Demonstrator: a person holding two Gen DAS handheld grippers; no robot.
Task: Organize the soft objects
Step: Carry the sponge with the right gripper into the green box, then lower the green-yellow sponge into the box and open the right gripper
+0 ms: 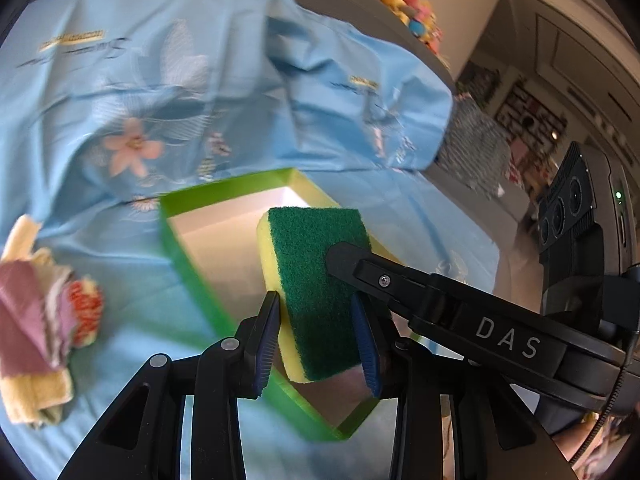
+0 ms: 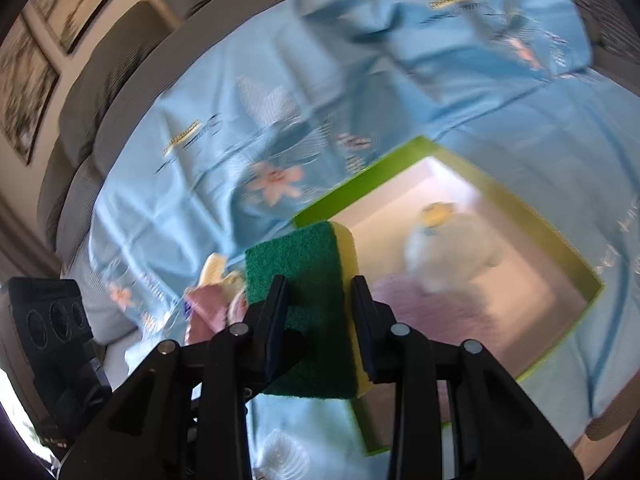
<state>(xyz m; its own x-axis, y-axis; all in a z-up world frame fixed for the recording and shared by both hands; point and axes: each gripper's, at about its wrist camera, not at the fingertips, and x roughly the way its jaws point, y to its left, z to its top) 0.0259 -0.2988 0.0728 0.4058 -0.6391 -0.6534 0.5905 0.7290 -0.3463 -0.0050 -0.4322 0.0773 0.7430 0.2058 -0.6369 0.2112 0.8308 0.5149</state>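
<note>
Green-topped yellow sponge tilted above green-rimmed box (plush inside).

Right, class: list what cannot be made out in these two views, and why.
1. Right wrist view: white and purple items in the green box are motion-blurred, unidentifiable.
2. Left wrist view: the sponge and left gripper hide much of the box floor.
3. Both views: lettering on the blue cloth is too blurred to read.

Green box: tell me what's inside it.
In the right wrist view the green box holds a blurred white soft item with a yellow patch, on something pinkish. The sponge and gripper fingers cover the near corner.
</note>
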